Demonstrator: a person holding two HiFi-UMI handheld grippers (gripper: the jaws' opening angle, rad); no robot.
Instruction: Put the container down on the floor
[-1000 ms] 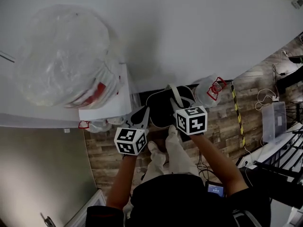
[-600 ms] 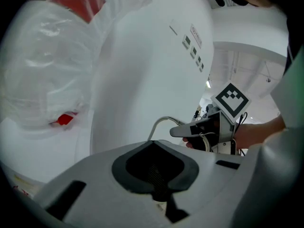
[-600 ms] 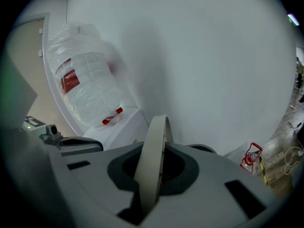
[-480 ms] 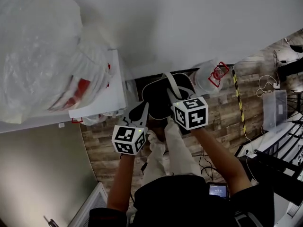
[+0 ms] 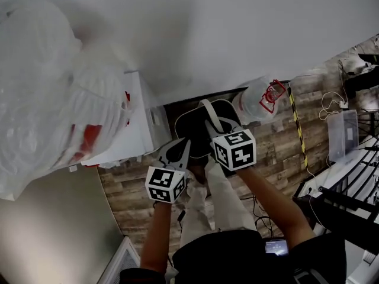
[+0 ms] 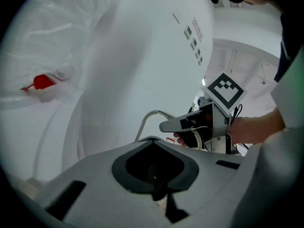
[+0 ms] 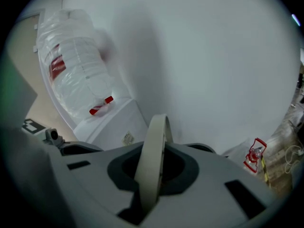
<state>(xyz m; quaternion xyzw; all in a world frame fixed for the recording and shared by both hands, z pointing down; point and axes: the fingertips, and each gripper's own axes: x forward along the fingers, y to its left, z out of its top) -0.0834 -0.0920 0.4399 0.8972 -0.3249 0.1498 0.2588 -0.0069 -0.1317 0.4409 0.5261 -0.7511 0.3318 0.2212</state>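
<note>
1. Far left, a bulging clear plastic bag [image 5: 53, 99] with red print sits on the white tabletop [image 5: 249, 34]. A white box [image 5: 139, 129] stands just beside the bag.
2. Next come the left tongs [image 5: 180, 144]. They are closed with nothing between them, and the tips point at the container's left rim from just beside it.
3. The container [image 5: 195, 126] is a dark round tub. It sits below the tabletop's edge, in front of the person's legs and over the plank floor [image 5: 130, 188]. I cannot tell from here whether its base touches the boards.
4. The right tongs [image 5: 214, 126] are clamped on the container's pale handle [image 5: 207, 108]. In the right gripper view the band [image 7: 152, 160] rises straight up through the closed tongs. Its length runs away from the person toward the tabletop.
5. My reading is that the container hangs directly under the right tongs, so that hand carries the load. The move ahead looks like a straight drop to the floor beneath. The left tongs are free and close enough to steady the near rim.
6. On the right, a smaller bag [image 5: 260, 102] with red print lies just beside the container. Further right, a strip of striped tape [image 5: 296, 135] runs along the floor.
</note>
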